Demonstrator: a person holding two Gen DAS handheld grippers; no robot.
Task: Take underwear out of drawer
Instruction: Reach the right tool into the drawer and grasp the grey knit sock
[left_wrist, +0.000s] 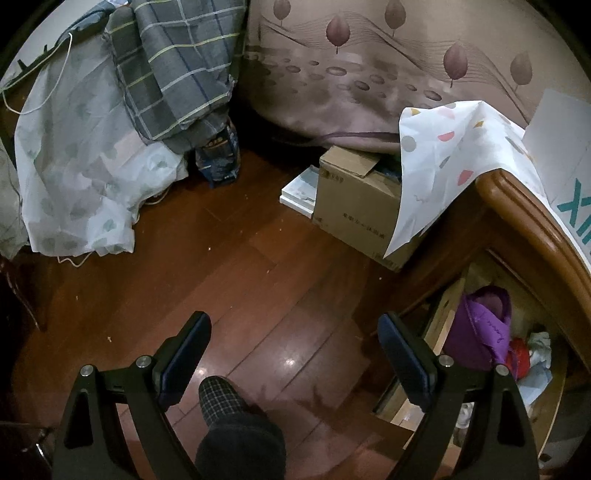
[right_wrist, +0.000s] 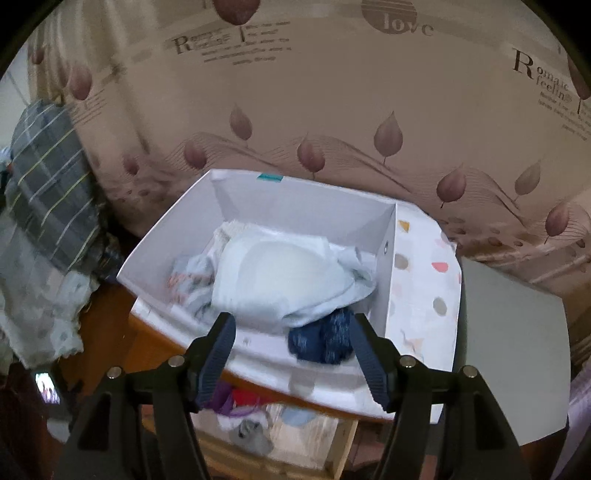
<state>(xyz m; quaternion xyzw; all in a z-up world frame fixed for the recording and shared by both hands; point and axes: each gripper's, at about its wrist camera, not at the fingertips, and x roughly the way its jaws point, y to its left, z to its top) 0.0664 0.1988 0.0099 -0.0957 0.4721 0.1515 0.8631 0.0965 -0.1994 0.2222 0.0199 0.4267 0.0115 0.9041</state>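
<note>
Bedding (right_wrist: 332, 110) with a leaf print and lettering fills the upper half of the right wrist view, and the same leaf-print cover (left_wrist: 388, 66) spans the top of the left wrist view. Wooden floor (left_wrist: 229, 280) takes the middle of the left view, with a pale sheer cloth (left_wrist: 77, 177) heaped at the left edge and a grey checked fabric (left_wrist: 177, 70) draped above it.

A white open box (right_wrist: 280, 199) sits in the centre of the right view on the wooden bedside cabinet (right_wrist: 122, 332), with a spotted cloth (right_wrist: 424, 280) under its right side. Inside lies pale blue-white underwear (right_wrist: 280, 273), and a dark blue patterned piece (right_wrist: 321, 339) hangs over the box's near rim.

A cardboard carton (left_wrist: 354, 199) stands on the floor right of centre in the left view. The open drawer (left_wrist: 447, 314) shows at the lower right there, holding a purple garment (left_wrist: 476, 325) with red and light blue pieces beside it; in the right view the drawer (right_wrist: 314, 435) lies at the bottom centre.

The left tongs (left_wrist: 295, 354) stand wide over bare floor, nothing between them, above a checked slipper (left_wrist: 221, 398). The right tongs (right_wrist: 291, 350) are spread apart, nothing gripped; the dark blue piece lies just beyond them.
</note>
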